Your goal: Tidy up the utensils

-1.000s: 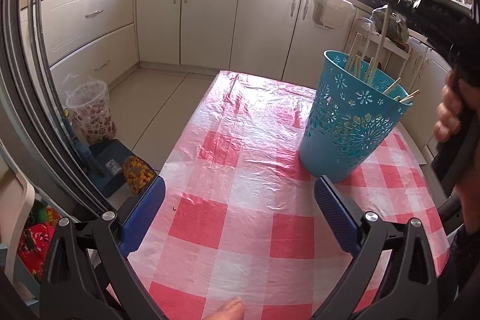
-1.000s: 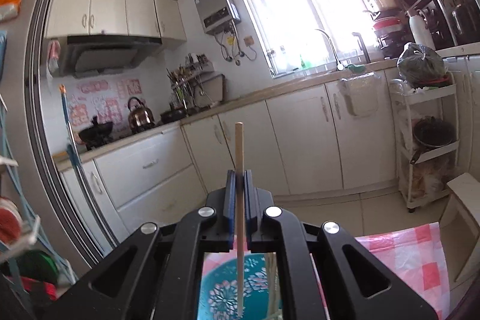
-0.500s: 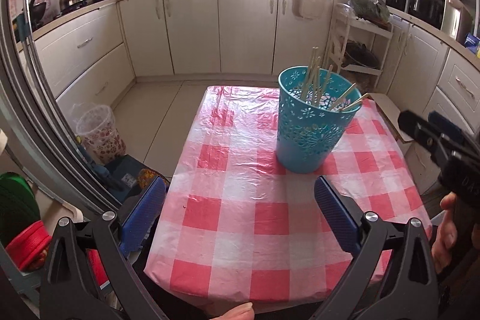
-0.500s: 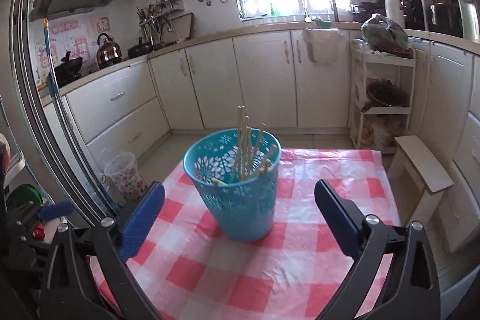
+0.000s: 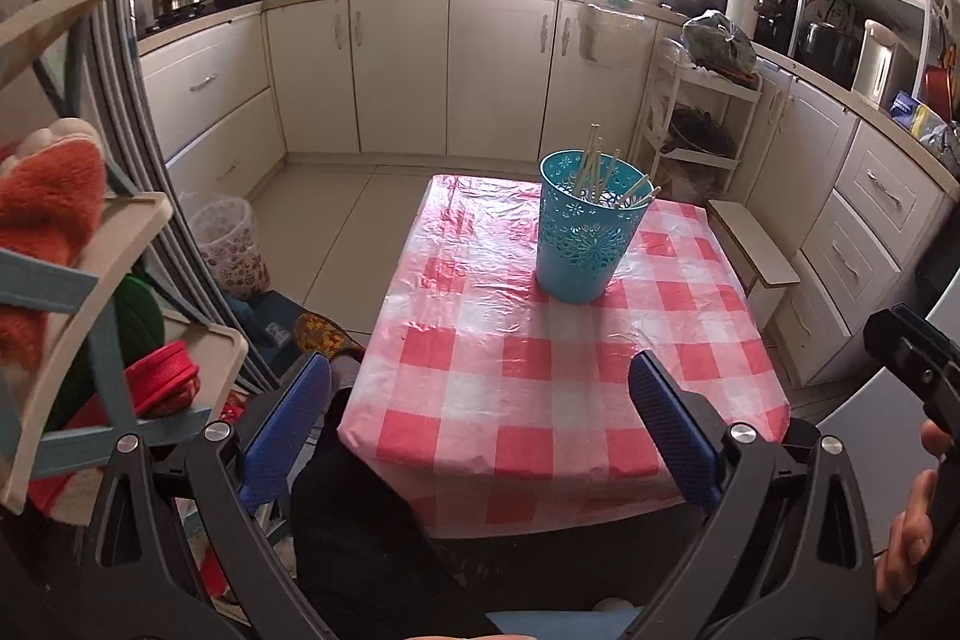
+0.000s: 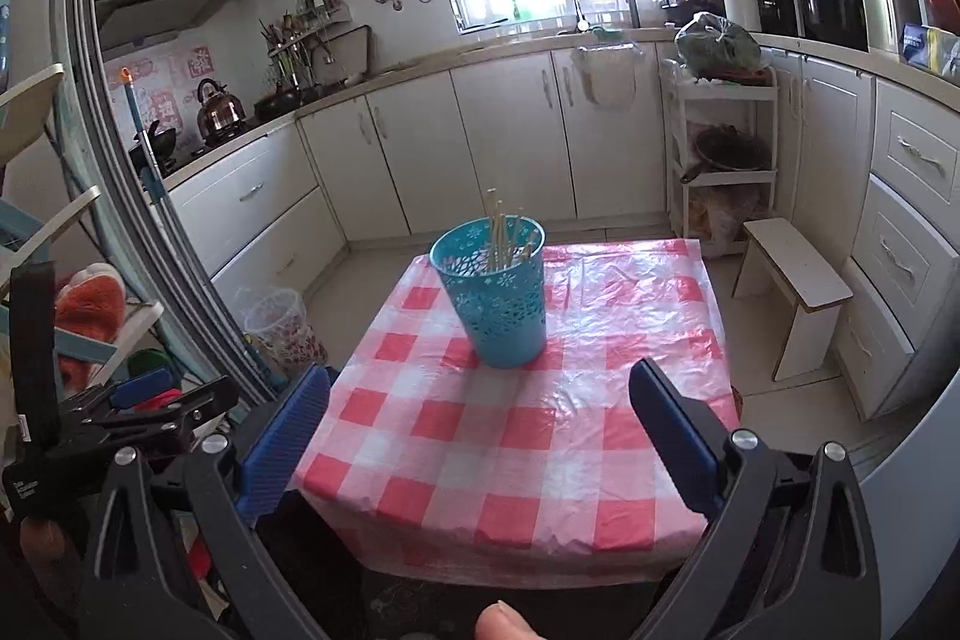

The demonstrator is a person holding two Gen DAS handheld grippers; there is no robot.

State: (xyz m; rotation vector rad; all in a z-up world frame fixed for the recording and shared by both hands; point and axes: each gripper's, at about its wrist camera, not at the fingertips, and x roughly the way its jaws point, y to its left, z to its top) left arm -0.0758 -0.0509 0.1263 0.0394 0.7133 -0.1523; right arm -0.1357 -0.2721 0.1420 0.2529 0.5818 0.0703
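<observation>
A turquoise perforated holder (image 5: 585, 235) stands upright on the red-and-white checked tablecloth (image 5: 540, 376), with several wooden chopsticks (image 5: 591, 163) leaning inside it. It also shows in the right wrist view (image 6: 501, 298), with the chopsticks (image 6: 499, 232) in it. My left gripper (image 5: 480, 430) is open and empty, held back from the table's near edge. My right gripper (image 6: 480, 436) is open and empty, also well short of the holder; part of it shows at the right edge of the left wrist view (image 5: 918, 358).
A small wooden stool (image 6: 792, 292) stands right of the table. A patterned waste bin (image 5: 225, 244) stands on the floor to the left. A shelf rack (image 5: 72, 280) with red items is close on the left. White cabinets (image 5: 420, 70) line the far wall.
My right gripper let go of a chopstick into the holder and opened. Both grippers pulled back and away from the table, so the holder now looks farther off.
</observation>
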